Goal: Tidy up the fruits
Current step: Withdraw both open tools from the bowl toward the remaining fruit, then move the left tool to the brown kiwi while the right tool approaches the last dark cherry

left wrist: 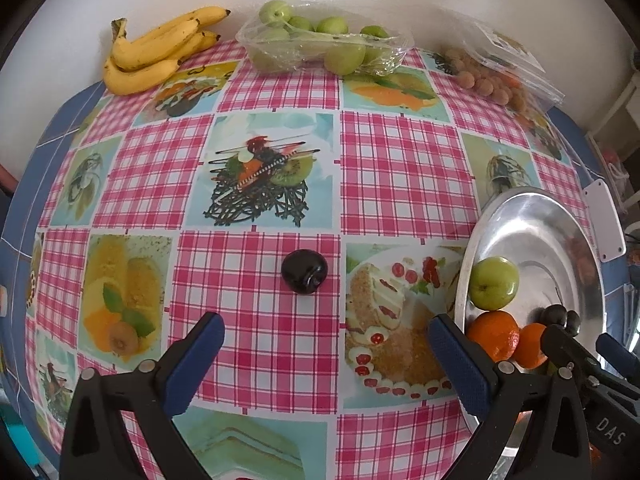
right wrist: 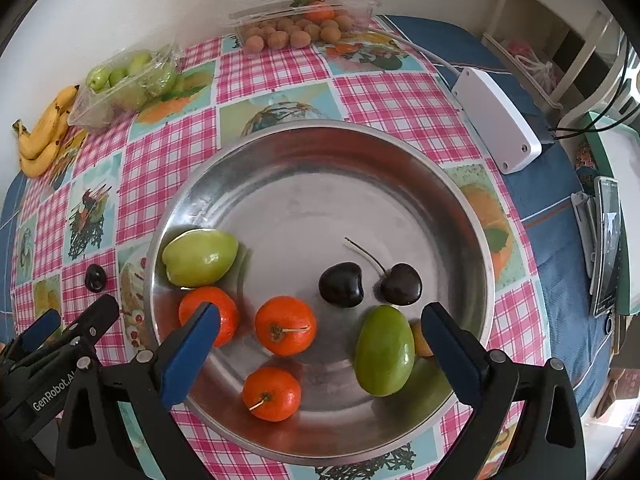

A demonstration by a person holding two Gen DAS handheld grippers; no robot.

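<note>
surface: a table (left wrist: 380, 168) under a pink check cloth with printed food squares, set against a pale wall at the top of both views.
metal bowl: wide and shiny (right wrist: 320, 152), filling the centre of the right wrist view; in the left wrist view it sits at the right edge.
in the bowl: three oranges (right wrist: 285, 325) at lower centre and lower left, two dark cherries (right wrist: 341, 282) touching side by side right of centre, a green fruit (right wrist: 385, 350) at lower right, a pale green fruit (right wrist: 199, 257) at left by the rim.
loose cherry: one dark cherry (left wrist: 304, 271) on the cloth, centre of the left wrist view, apart from the bowl.
left gripper: (left wrist: 326, 354) jaws spread wide, nothing between them, above the cloth just below the loose cherry.
right gripper: (right wrist: 320, 344) jaws wide apart over the bowl's lower half, gripping nothing.
back row: bananas (left wrist: 156, 50) upper left, a clear tray of green fruit (left wrist: 320, 40) top centre, a clear box of small brown fruit (right wrist: 304, 12) at the top of the right wrist view.
white box: with a cable (right wrist: 496, 114), upper right of the right wrist view.
</note>
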